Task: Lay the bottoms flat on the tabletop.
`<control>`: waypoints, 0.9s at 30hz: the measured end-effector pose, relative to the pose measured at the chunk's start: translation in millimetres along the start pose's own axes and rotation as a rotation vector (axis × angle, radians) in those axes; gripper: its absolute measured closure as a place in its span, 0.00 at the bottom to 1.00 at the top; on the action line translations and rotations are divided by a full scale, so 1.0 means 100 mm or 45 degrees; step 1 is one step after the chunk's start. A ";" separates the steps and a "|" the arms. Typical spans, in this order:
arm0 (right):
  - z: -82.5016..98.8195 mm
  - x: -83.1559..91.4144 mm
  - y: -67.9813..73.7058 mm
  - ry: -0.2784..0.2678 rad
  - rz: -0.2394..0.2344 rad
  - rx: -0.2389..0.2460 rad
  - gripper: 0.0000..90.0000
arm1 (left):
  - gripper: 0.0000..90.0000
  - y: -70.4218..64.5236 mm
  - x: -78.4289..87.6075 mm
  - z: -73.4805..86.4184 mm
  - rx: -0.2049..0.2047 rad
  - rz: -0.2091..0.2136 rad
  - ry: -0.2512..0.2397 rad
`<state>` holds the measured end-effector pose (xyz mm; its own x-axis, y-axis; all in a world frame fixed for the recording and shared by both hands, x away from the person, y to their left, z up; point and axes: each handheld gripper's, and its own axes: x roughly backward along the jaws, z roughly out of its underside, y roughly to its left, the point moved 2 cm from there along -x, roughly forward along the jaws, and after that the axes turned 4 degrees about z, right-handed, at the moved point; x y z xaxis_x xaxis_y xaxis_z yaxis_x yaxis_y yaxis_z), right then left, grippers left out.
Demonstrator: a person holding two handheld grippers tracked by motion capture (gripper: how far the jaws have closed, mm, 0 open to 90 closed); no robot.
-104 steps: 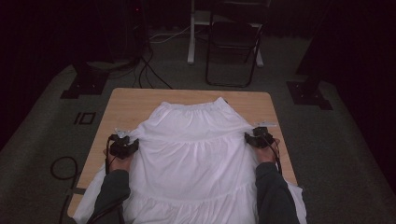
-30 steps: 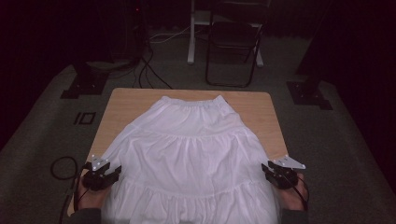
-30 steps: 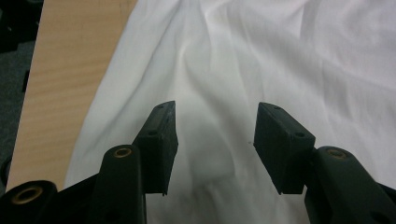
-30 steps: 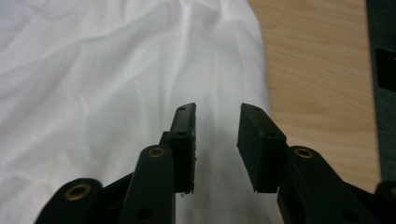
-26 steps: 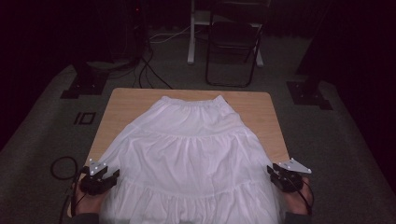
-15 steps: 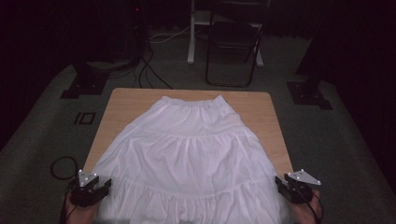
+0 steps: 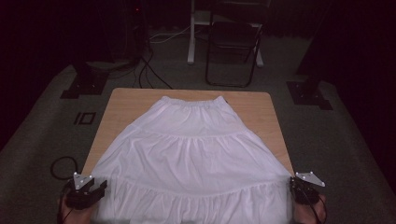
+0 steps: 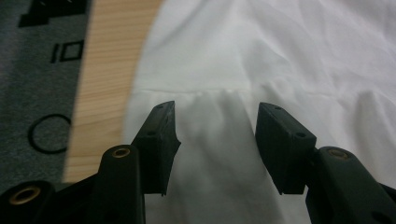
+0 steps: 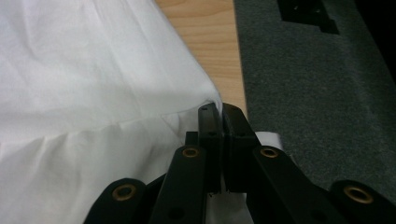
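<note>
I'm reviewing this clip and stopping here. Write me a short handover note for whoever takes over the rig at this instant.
Right gripper: its jaws have just been closing and are shut on the skirt's side edge, near the table's right near corner.
Left gripper: open, fingers either side of the lower tier by the skirt's left edge; no grip there yet.
Skirt: spread flat on the wooden table, waistband at the far end, hem towards the person and hanging past the near edge.
Done: skirt laid out, right edge pinched.
Left: probably close the left gripper on its edge, then fold or lift with both.
</note>
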<state>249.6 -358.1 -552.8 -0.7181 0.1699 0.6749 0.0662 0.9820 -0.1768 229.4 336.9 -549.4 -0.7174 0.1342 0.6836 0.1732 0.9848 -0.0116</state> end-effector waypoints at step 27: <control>0.20 0.17 0.18 -0.012 -0.226 0.138 0.66 | 0.86 0.16 0.15 0.21 0.025 -0.073 0.088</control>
<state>224.7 -339.3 -558.2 -0.7184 -0.0063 0.6956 -0.1368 0.9817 -0.1323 207.6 356.8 -554.5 -0.6772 0.0703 0.7324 0.1193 0.9927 0.0150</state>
